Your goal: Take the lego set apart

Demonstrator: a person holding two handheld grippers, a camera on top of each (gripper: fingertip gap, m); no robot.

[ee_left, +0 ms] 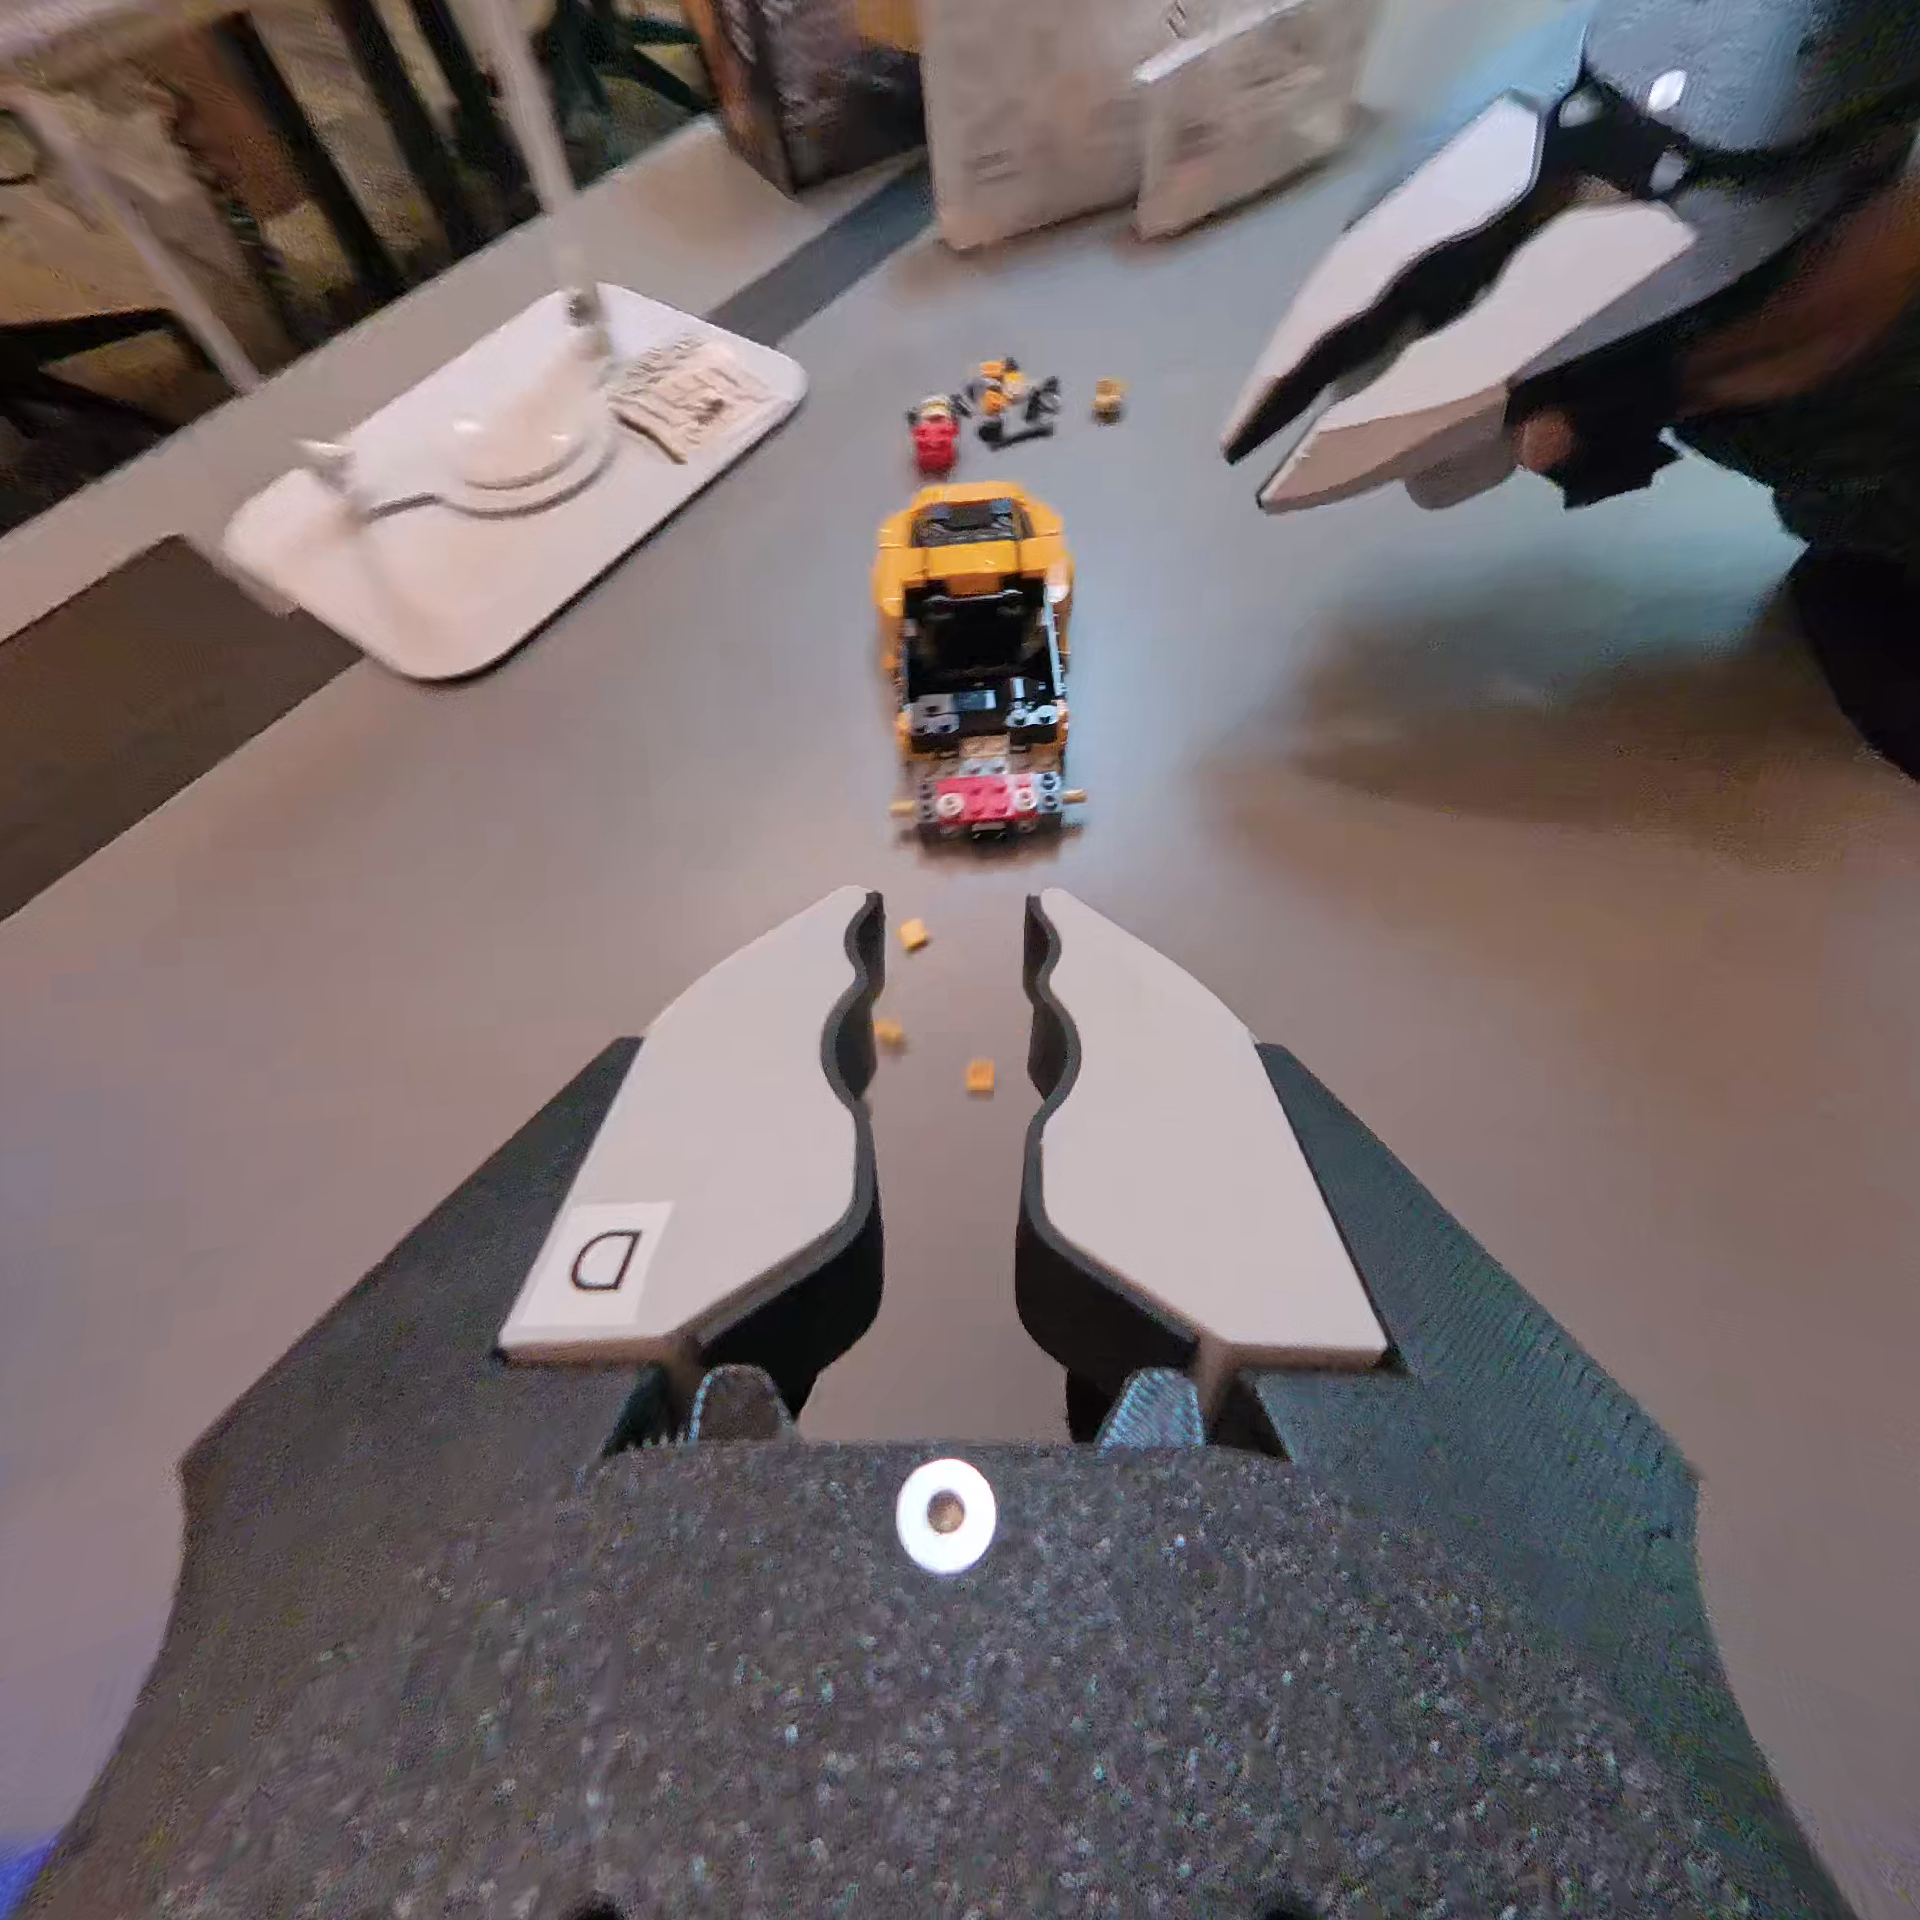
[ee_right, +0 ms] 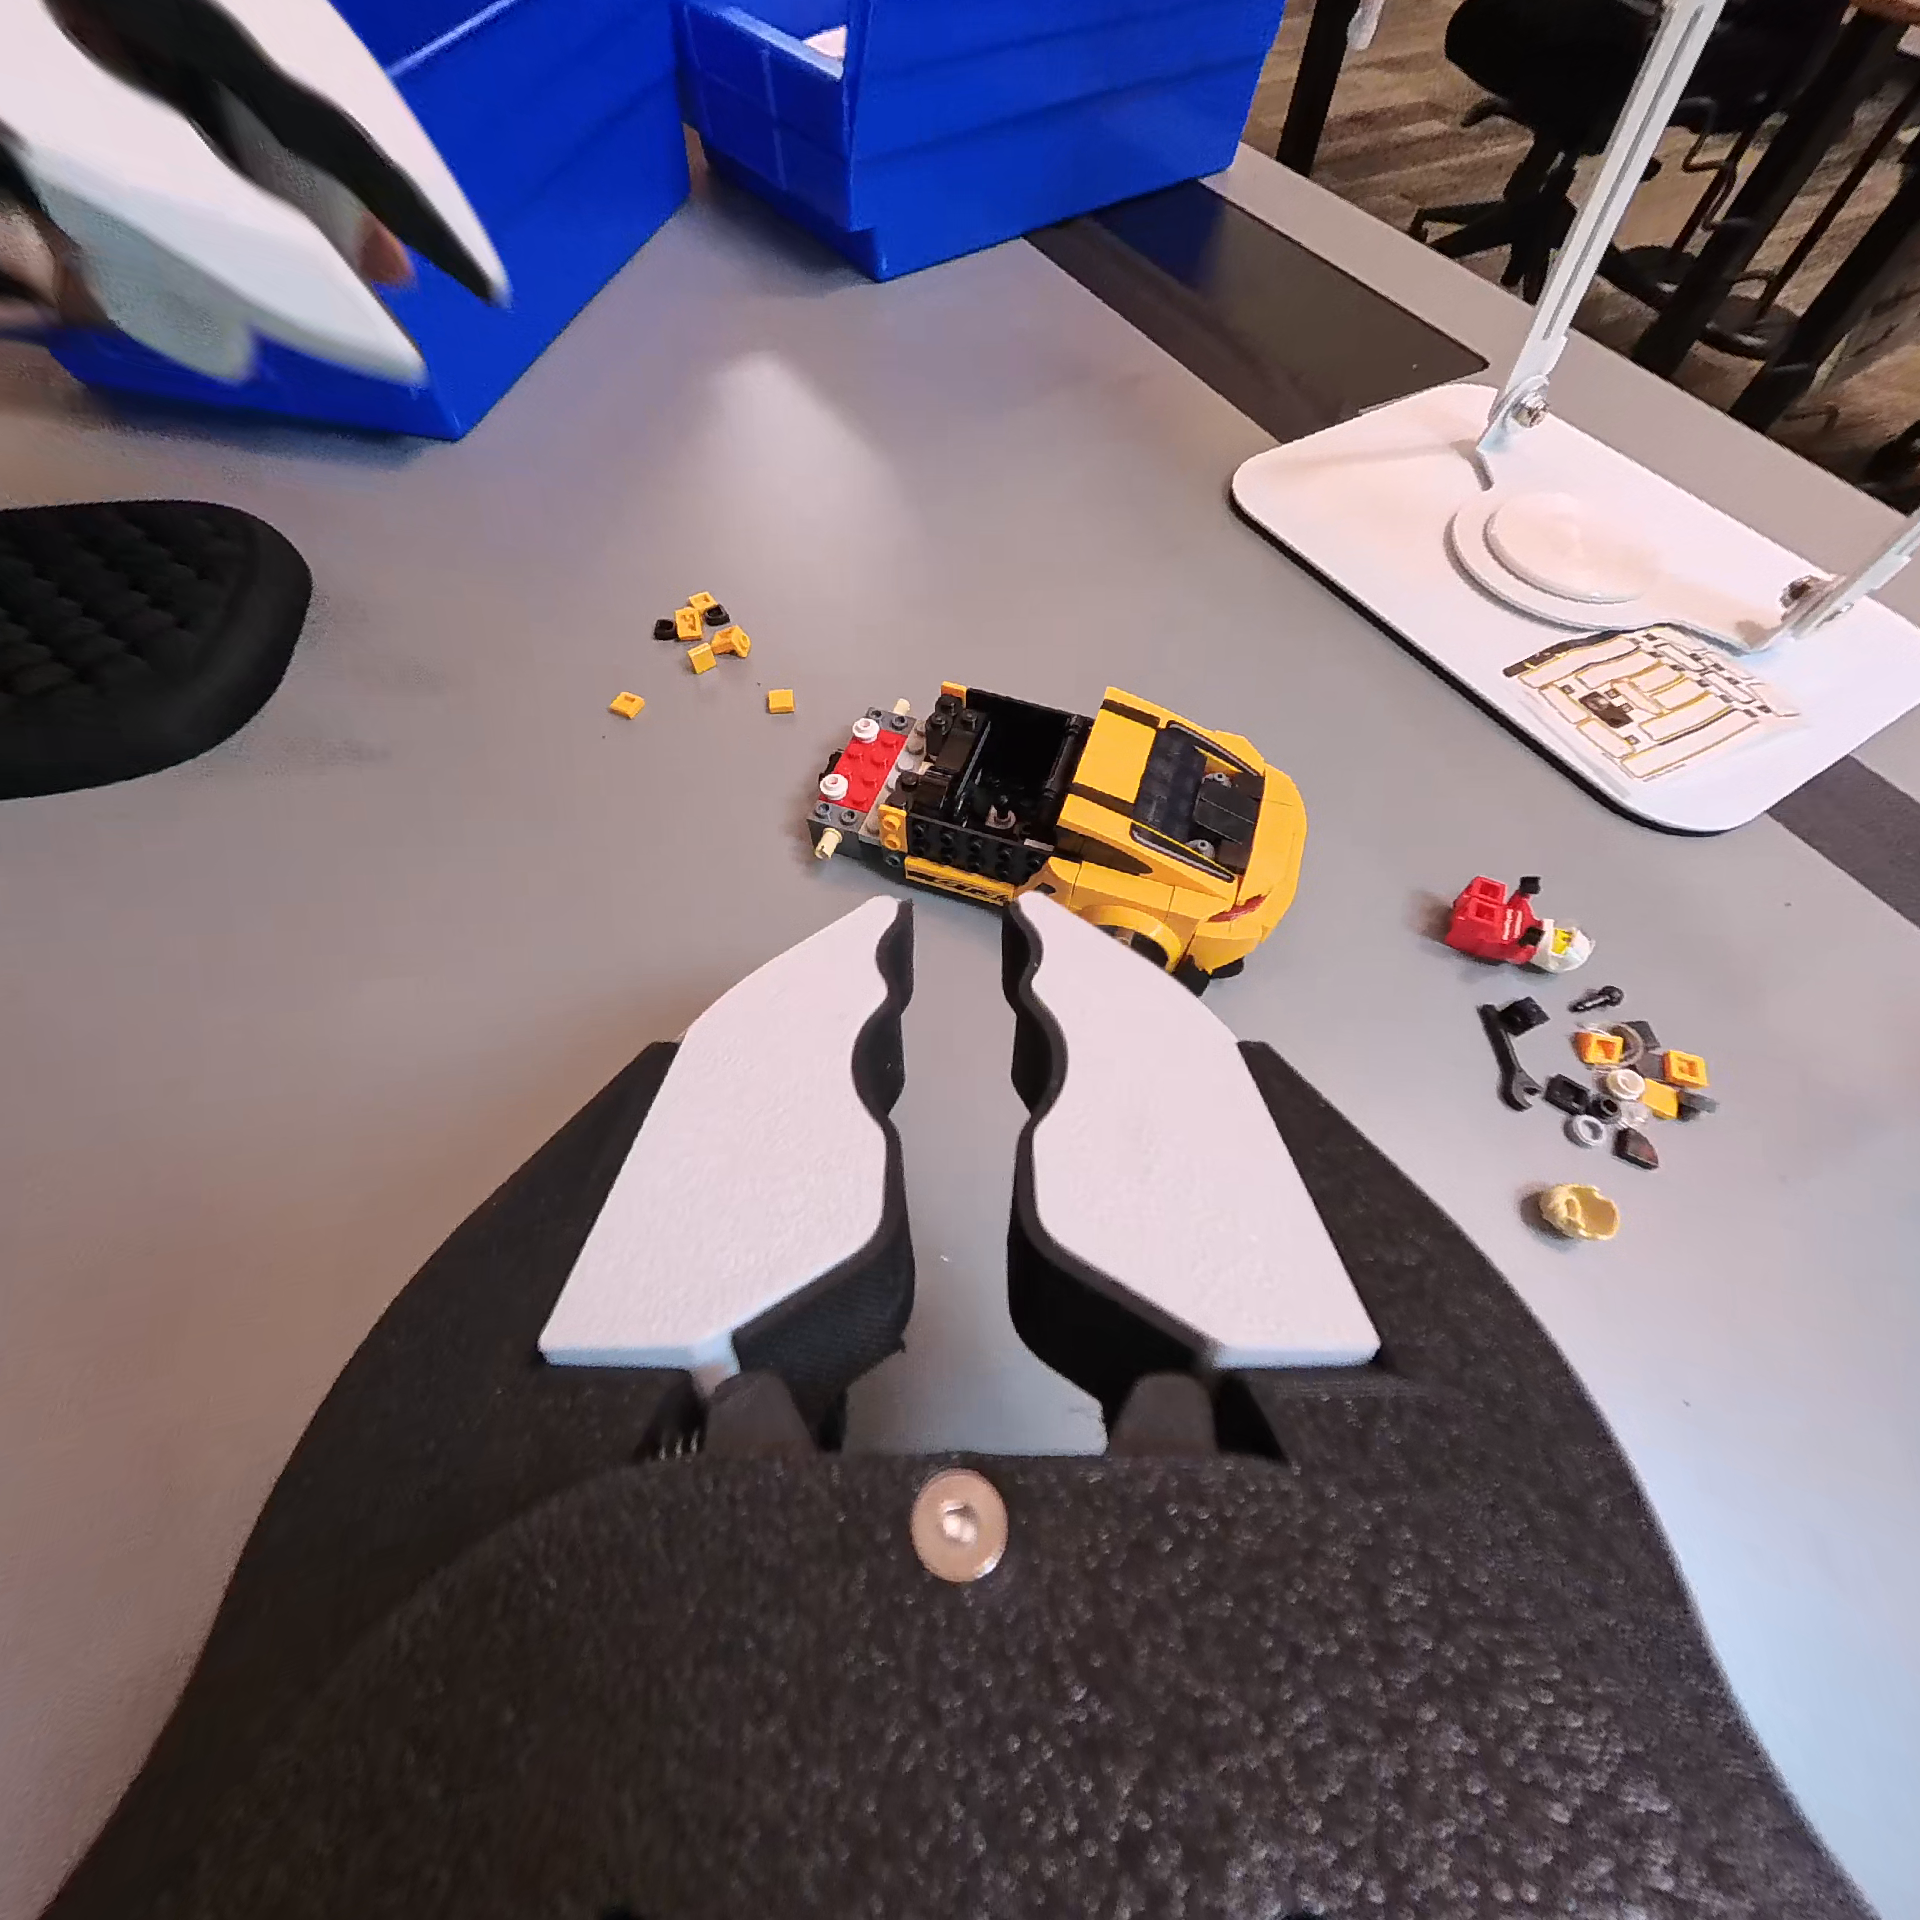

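A yellow and black lego car (ee_left: 982, 644) (ee_right: 1070, 816) sits on the grey table, its front stripped down to red and grey bricks. My left gripper (ee_left: 953, 909) is open and empty, held above the table just short of the car's stripped end; it also shows in the right wrist view (ee_right: 457, 312) at the top left. My right gripper (ee_right: 956, 914) is open and empty, close to the car's side; it also shows in the left wrist view (ee_left: 1252, 478) at the upper right. Small yellow pieces (ee_left: 914, 935) (ee_right: 701, 634) lie loose near the stripped end.
A pile of small black, yellow and red parts (ee_right: 1600, 1081) (ee_left: 997, 405) lies beyond the car's rear, with a red figure (ee_right: 1496, 914). A white lamp base (ee_right: 1558, 582) (ee_left: 499, 468) holds a sticker sheet (ee_right: 1652, 696). Two blue bins (ee_right: 935, 114) stand at the table's back. A black mesh pad (ee_right: 114, 634) lies left. Tip to tip, the grippers are about 15 cm apart. From my right tips it is roughly 15 cm to the red figure (ee_right: 1496, 914); from my left, 30 cm. Look for it in the left wrist view (ee_left: 937, 428) too.
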